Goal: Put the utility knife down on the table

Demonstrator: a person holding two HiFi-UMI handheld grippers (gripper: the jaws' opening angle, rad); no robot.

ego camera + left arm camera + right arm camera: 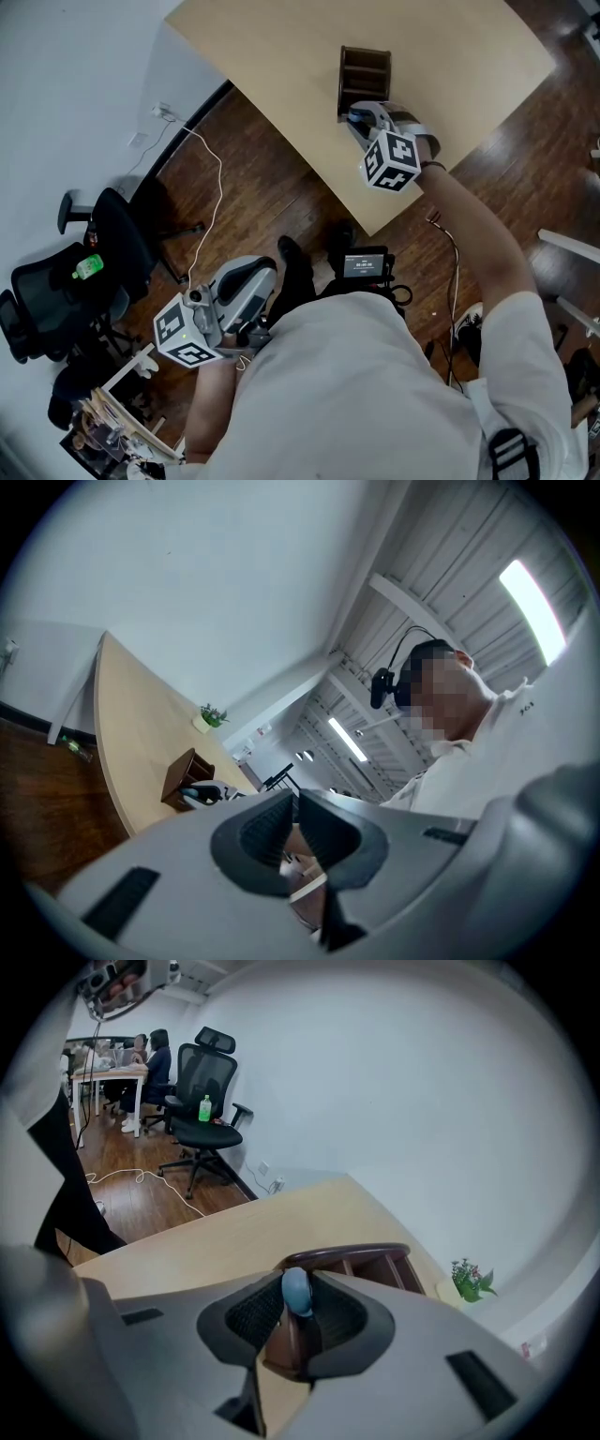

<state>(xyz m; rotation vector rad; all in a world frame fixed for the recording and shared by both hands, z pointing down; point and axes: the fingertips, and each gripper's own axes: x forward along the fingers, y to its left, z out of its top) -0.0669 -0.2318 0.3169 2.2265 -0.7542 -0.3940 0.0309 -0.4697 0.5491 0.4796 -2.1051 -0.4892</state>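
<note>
Desk (281, 56): pale wood. One corner points toward the person, and the far part runs out of the head view.
Office chair (42, 286): black, on the dark wooden floor well off the desk's left edge. A green bottle (88, 266) lies on its seat.
Cable (217, 178): white, trailing across the floor from the wall past the desk's left edge.
Holder (364, 75): a dark wooden organiser with several open compartments. It stands on the desk, in from the near corner.
Right gripper (292, 1321): over the desk, just at the near end of the holder, tilted downward with its marker cube toward the person. Its ribbed pads are clamped on the utility knife.
Left gripper (292, 832): off the desk, low at the person's left side above the floor, pointing level. Its pads are drawn together to a thin slit with nothing in it.
Utility knife (297, 1290): pinched between the right gripper's pads. Its rounded blue end stands up above them, with the holder just behind. Whether its lower end touches the desk cannot be told.
Plant (472, 1281): small and potted, near the desk's far edge beyond the holder.
</note>
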